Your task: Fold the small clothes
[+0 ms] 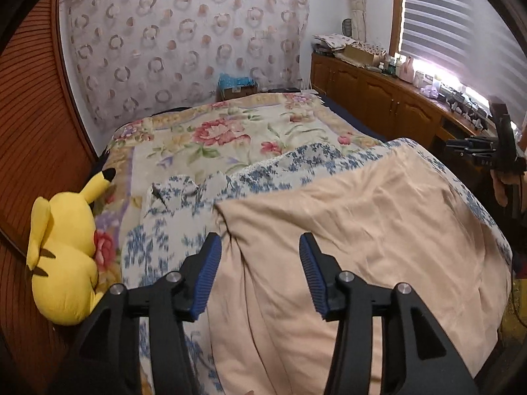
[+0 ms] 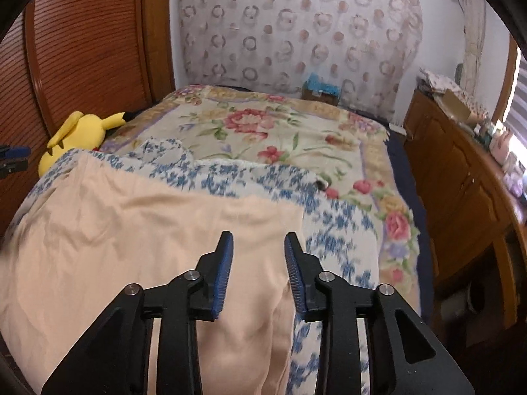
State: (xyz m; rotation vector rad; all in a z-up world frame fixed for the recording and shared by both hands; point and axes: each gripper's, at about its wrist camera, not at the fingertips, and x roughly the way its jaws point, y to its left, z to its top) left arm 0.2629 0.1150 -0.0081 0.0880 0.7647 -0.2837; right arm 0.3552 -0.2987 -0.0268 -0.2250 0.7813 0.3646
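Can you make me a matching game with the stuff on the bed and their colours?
Things:
1. plush toy
2. garment on top
3. cloth under it
4. pads of the left hand-held gripper

Colours:
A. white with blue flowers
B. yellow
C. blue
D. peach

Pairs: 1-B, 2-D, 3-A, 4-C

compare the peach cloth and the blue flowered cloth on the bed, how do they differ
The plain peach fabric garment has no pattern, while the white cloth with blue flower print is covered in blue sprigs. The peach garment lies on top; the blue-print cloth lies underneath, showing only around its edges. The peach garment lies below both open grippers' fingers; the blue-print cloth reaches further up the bed. Both are soft, wrinkled and spread on the floral blanket.
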